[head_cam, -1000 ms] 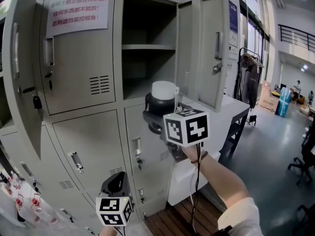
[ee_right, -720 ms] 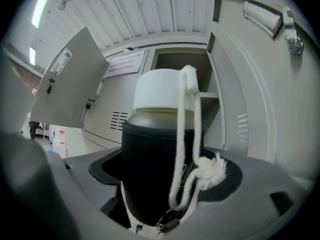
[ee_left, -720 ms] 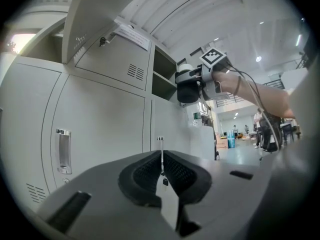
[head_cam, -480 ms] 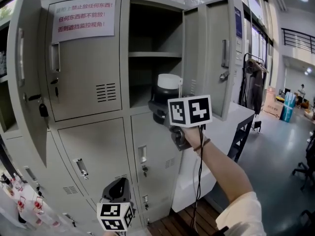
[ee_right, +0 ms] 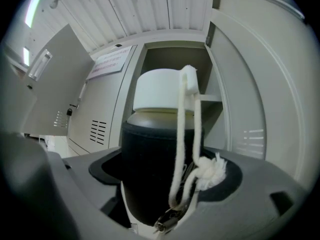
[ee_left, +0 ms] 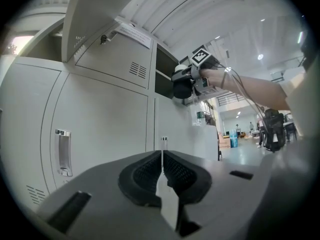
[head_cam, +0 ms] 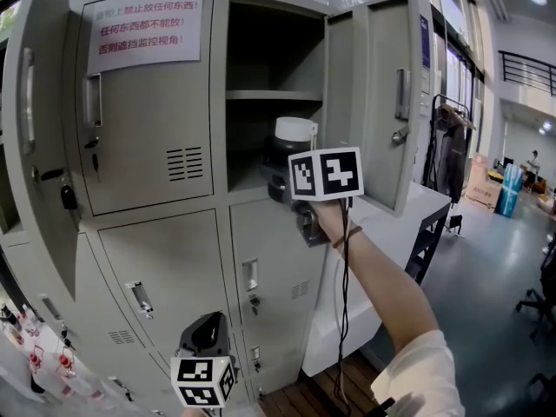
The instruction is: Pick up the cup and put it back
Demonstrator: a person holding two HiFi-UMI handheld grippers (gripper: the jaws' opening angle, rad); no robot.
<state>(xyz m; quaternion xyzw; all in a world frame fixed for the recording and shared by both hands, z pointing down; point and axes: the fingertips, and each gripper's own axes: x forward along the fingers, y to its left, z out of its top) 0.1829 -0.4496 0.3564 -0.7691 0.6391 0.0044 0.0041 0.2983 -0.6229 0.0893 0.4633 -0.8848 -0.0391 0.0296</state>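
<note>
Nearest, low in the head view, the left gripper [head_cam: 207, 324] is being held with its jaws pressed together on nothing. In its own view, the left gripper [ee_left: 161, 165] is being shown with only a thin seam between the ribbed dark pads [ee_left: 142, 174].

Further out, the right gripper [head_cam: 285, 188] is being held up on an outstretched forearm [head_cam: 373, 285]. Its jaws are being clamped on the dark body of the cup [head_cam: 289, 150]. In the right gripper view the cup [ee_right: 150, 159] is being held upright between the jaws, its white lid [ee_right: 157, 90] on top. A white cord [ee_right: 182, 134] is being draped from the lid down the cup's front to a frayed knot [ee_right: 214, 169], with a metal clip [ee_right: 167, 218] just below.

The cup is being held at the mouth of the open locker compartment [head_cam: 261, 68], below its shelf [head_cam: 269, 95]. Whether its base is touching the compartment floor cannot be told. The open door [head_cam: 387, 94] is standing to the cup's right. A closed door bearing a paper notice [head_cam: 143, 26] in red print is being shown to its left.

Beyond the lockers, a white table [head_cam: 417, 200] and a bright hall with a glossy floor [head_cam: 486, 268] are being shown.
</note>
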